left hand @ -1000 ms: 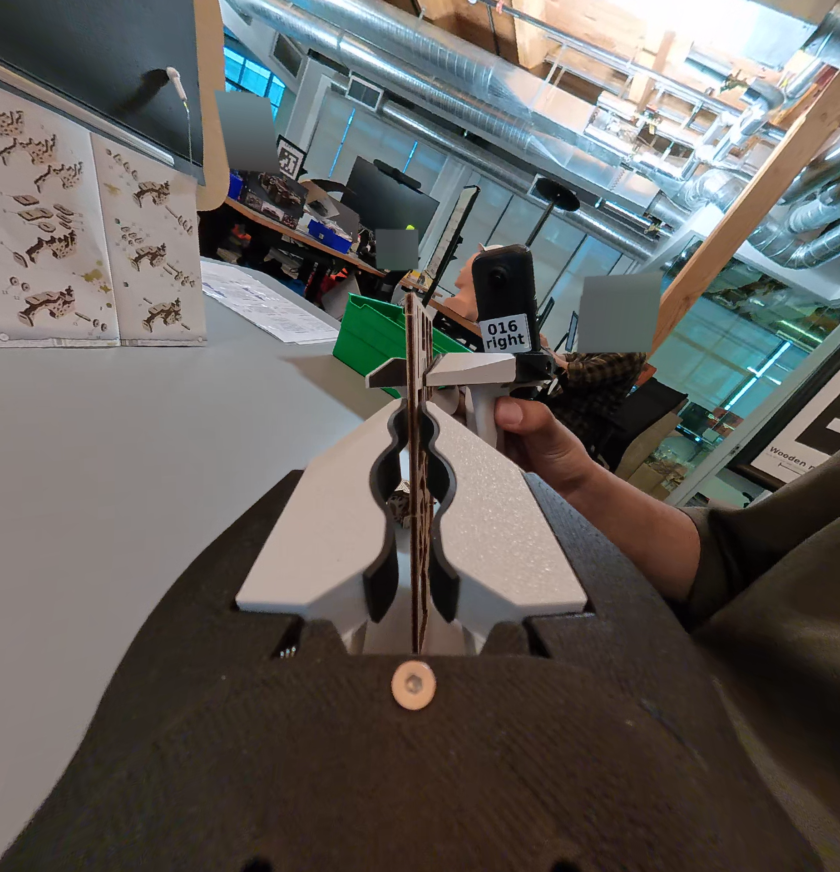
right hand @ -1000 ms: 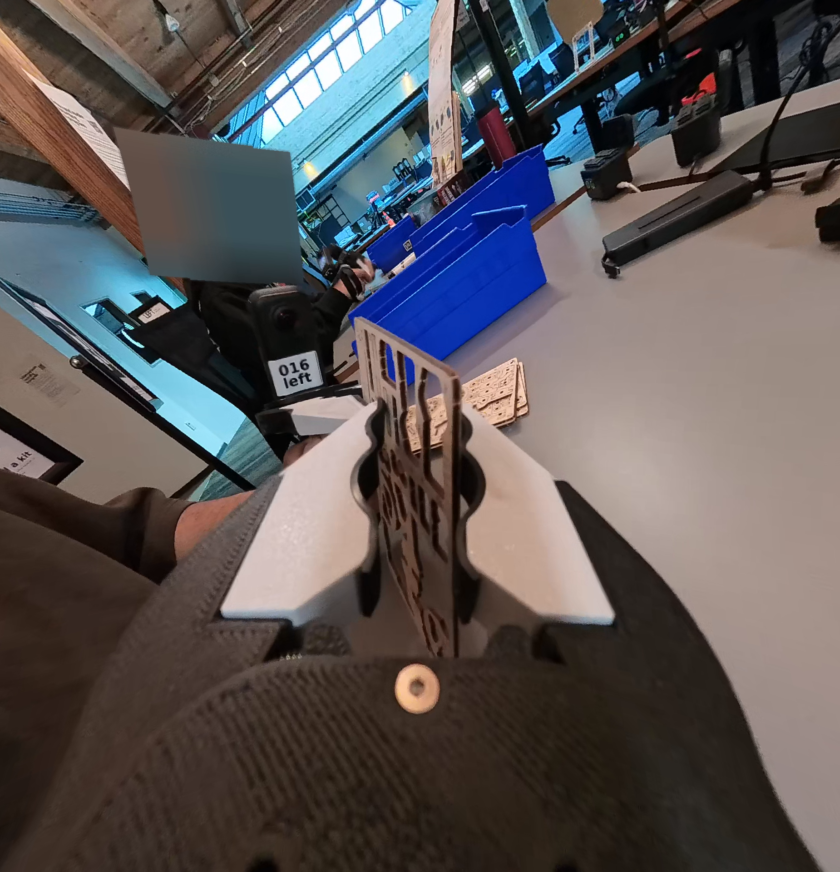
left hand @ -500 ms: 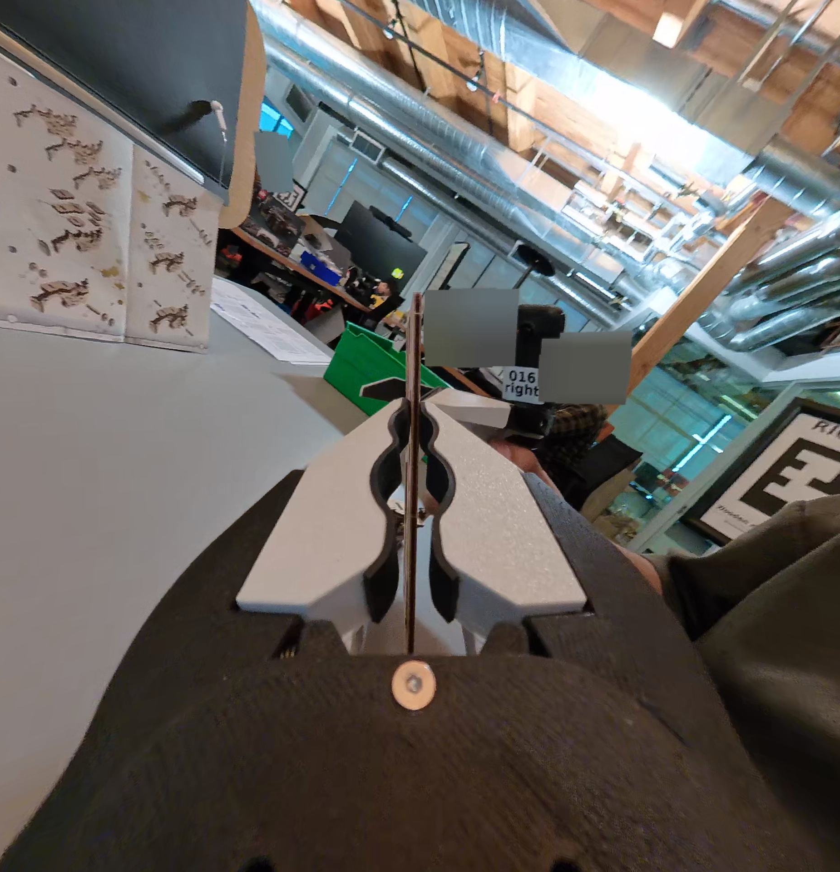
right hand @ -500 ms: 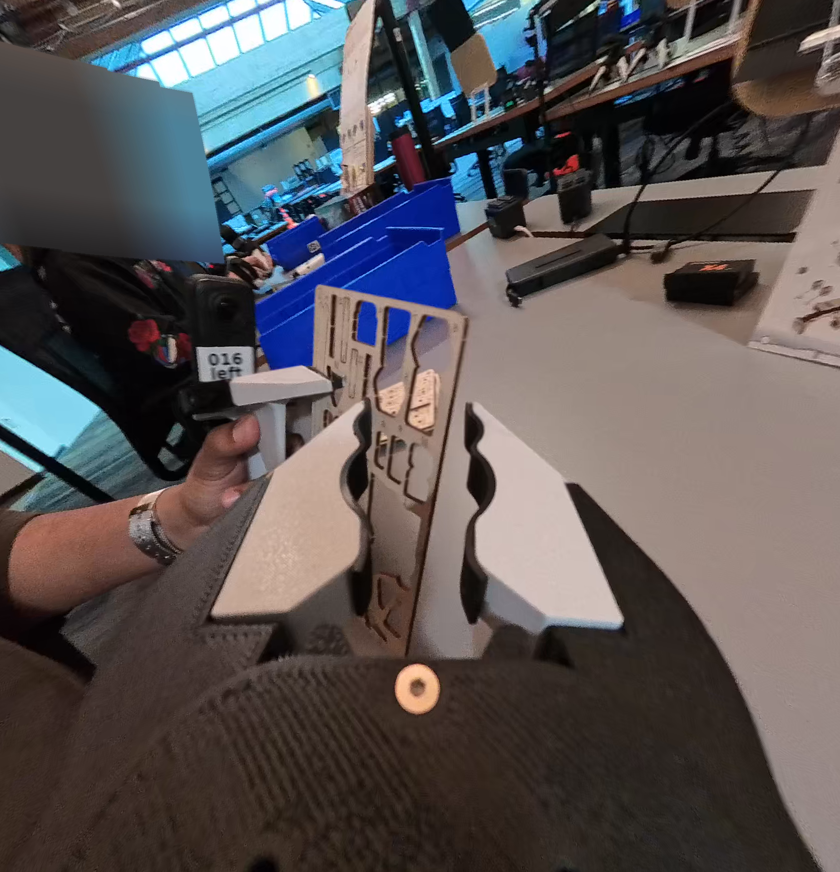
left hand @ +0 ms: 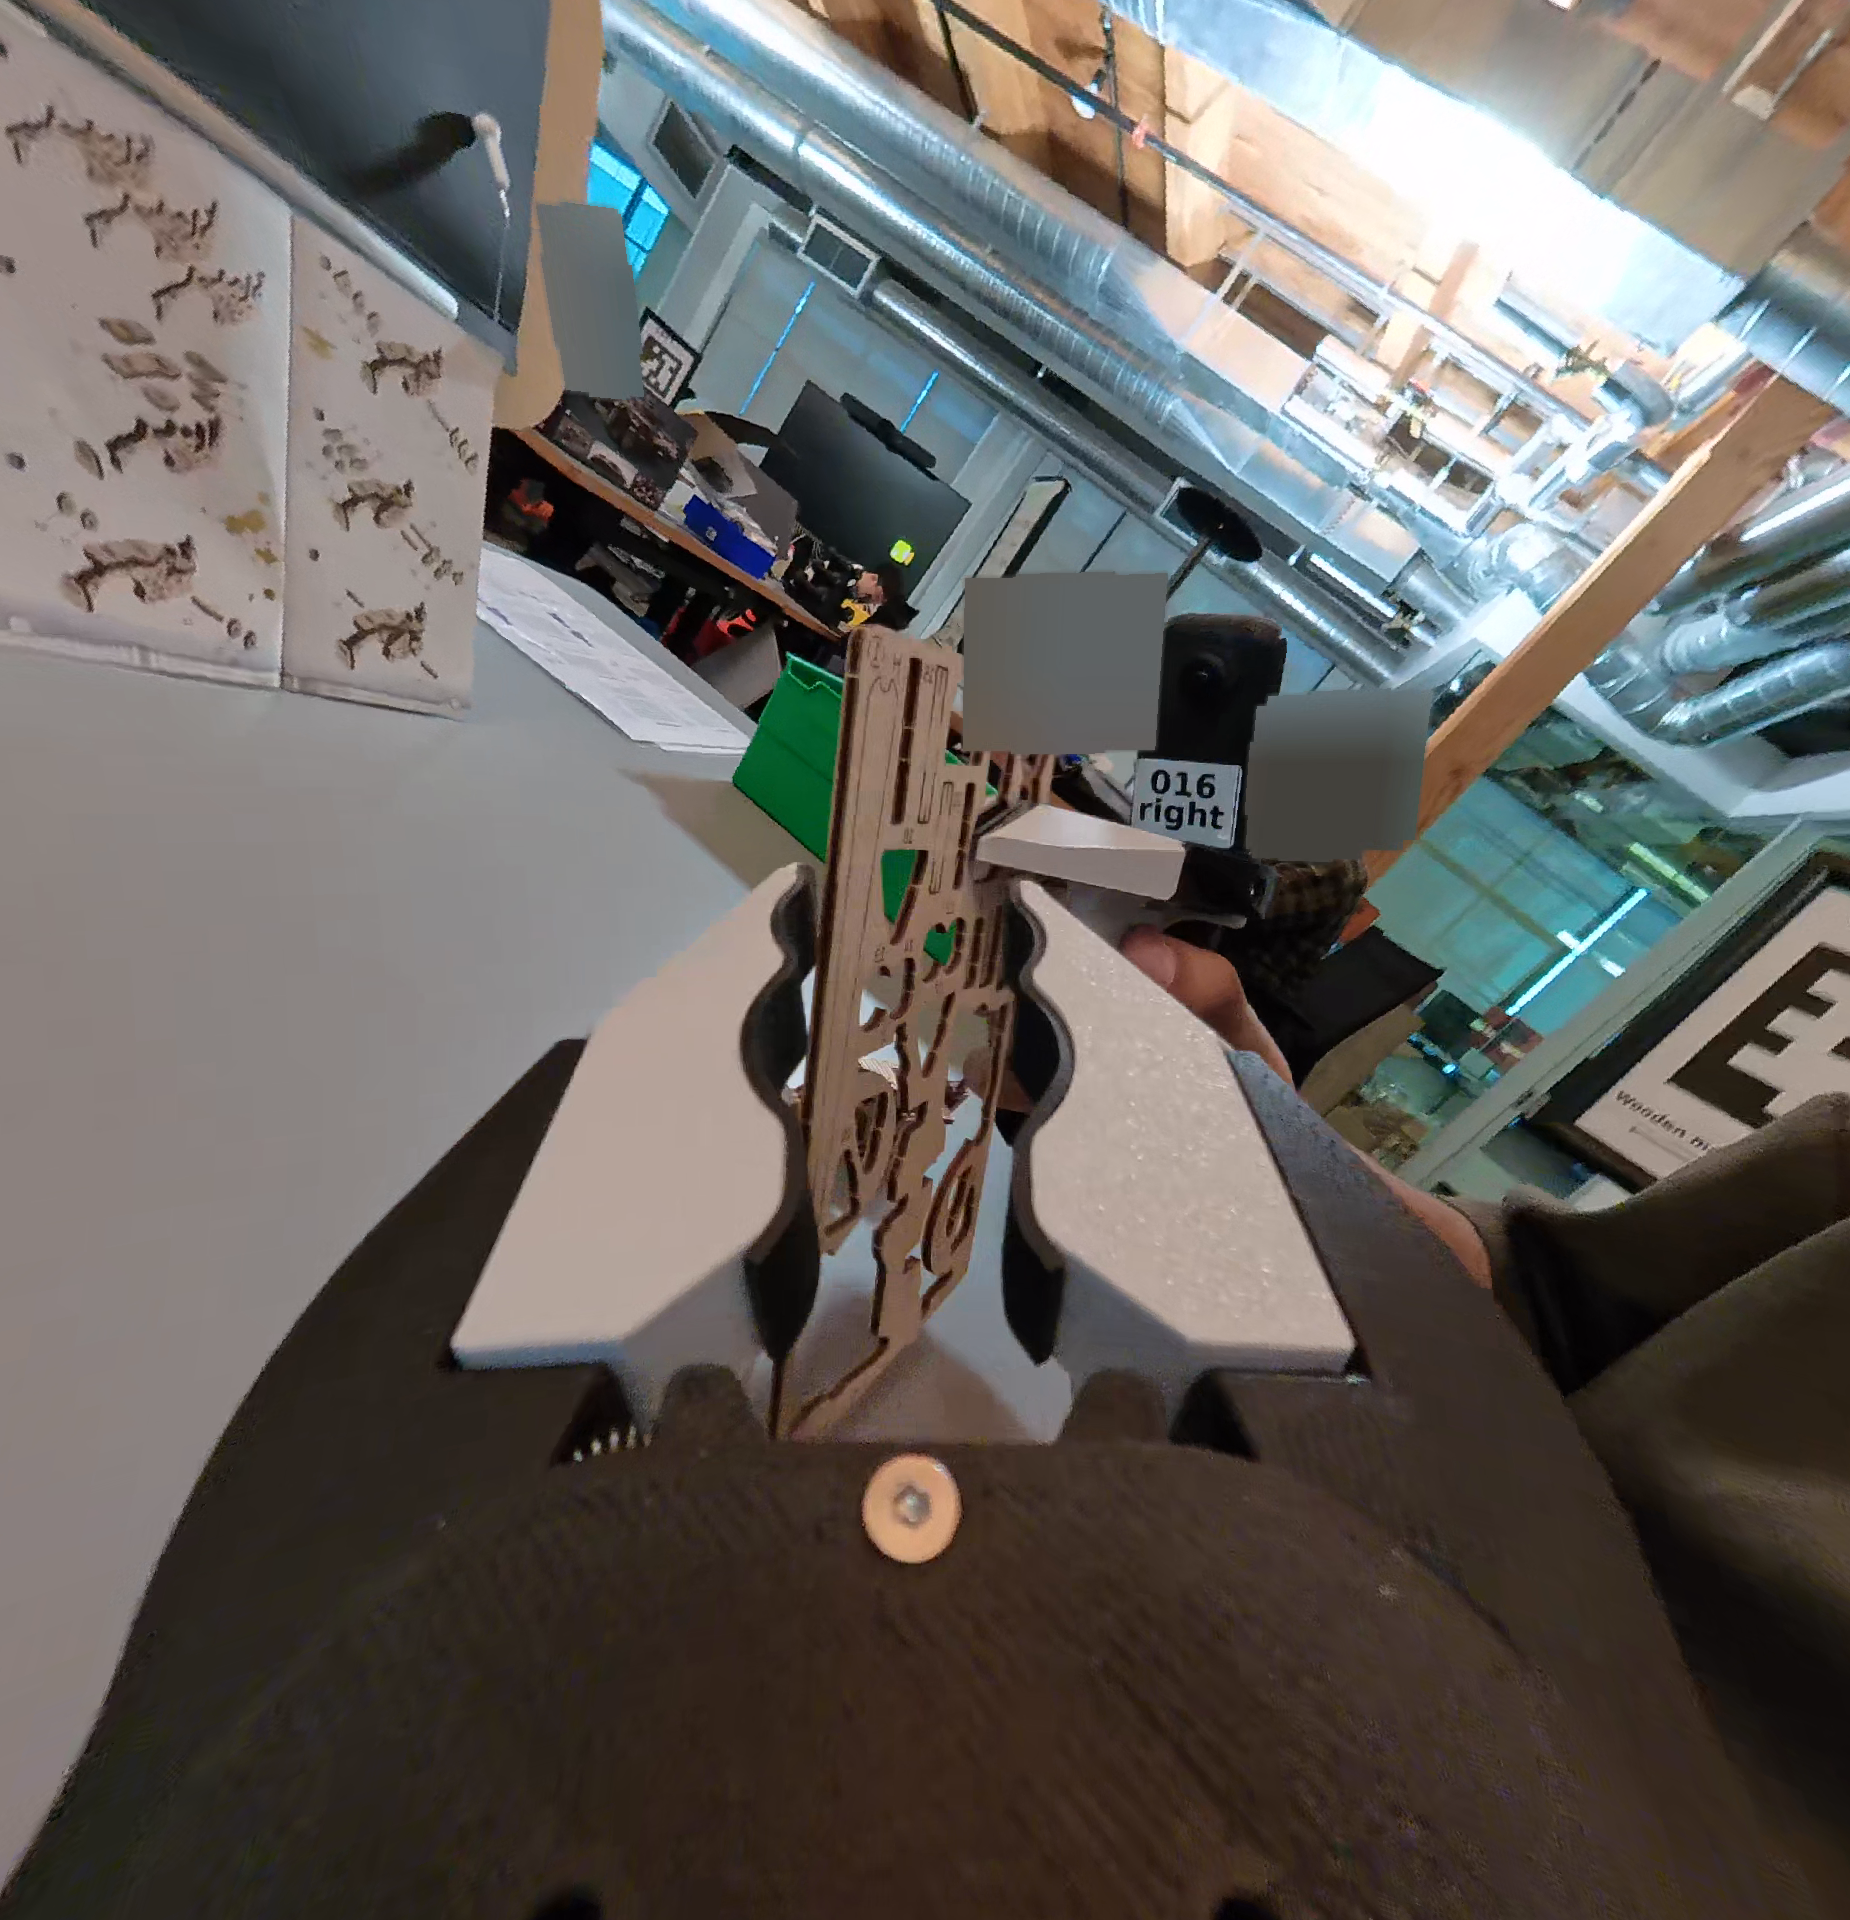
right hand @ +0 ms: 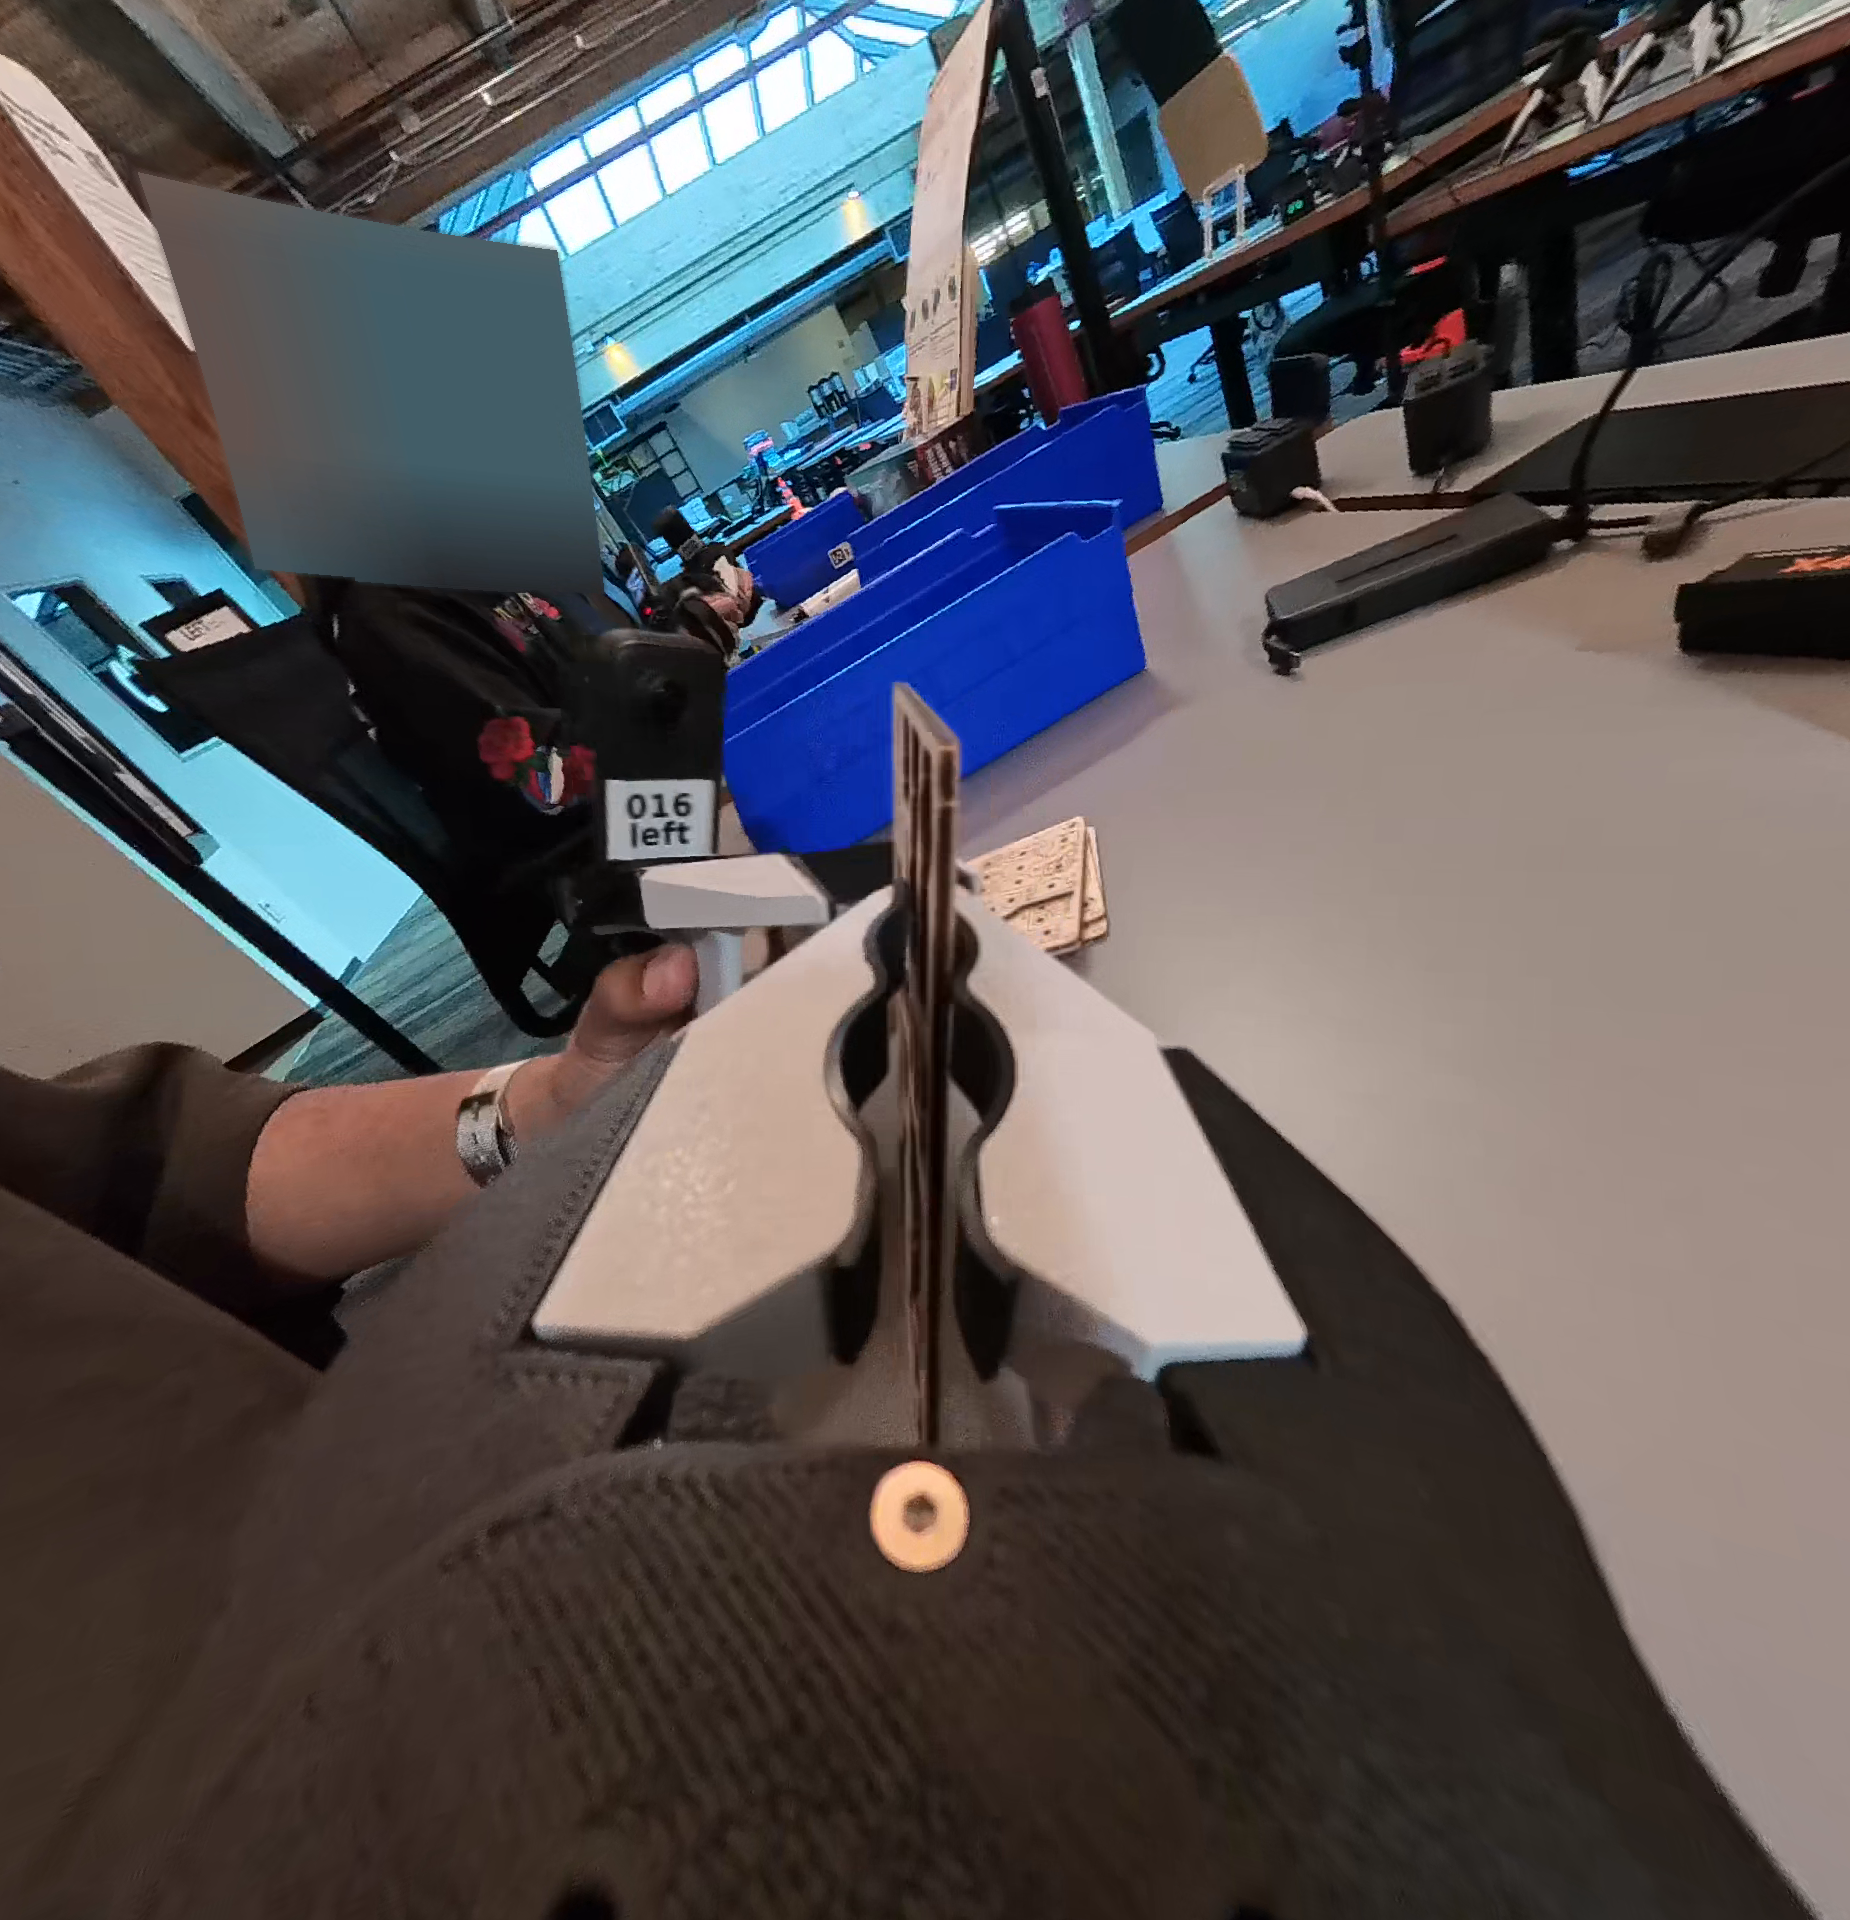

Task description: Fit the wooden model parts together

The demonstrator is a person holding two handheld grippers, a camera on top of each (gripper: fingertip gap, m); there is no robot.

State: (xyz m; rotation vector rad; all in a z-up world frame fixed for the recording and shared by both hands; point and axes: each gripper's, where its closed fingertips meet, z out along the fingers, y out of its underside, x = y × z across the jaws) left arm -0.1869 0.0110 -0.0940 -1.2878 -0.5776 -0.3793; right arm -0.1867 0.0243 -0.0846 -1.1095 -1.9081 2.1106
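A thin laser-cut wooden parts sheet (left hand: 905, 987) stands upright above the grey table (right hand: 1472, 987). My right gripper (right hand: 926, 914) is shut on it, and in the right wrist view the sheet (right hand: 926, 790) shows edge-on between the pressed fingers. My left gripper (left hand: 910, 894) is open. The sheet stands tilted in the gap between its fingers, apart from both. One of the right gripper's fingers (left hand: 1082, 857) shows behind the sheet in the left wrist view. One of the left gripper's fingers (right hand: 734, 896) shows beyond the sheet in the right wrist view.
A small stack of wooden sheets (right hand: 1046, 883) lies on the table ahead. Blue bins (right hand: 952, 644) stand behind it, with black devices (right hand: 1409, 577) and a black box (right hand: 1783, 608) to the right. A green bin (left hand: 796, 748) and upright instruction sheets (left hand: 173, 416) are on the left side. Both grippers' tips are close together, under 4 cm apart.
The sheet has changed hands. My left gripper, shut on it before, has opened. My right gripper, open half a second ago, has shut on it.
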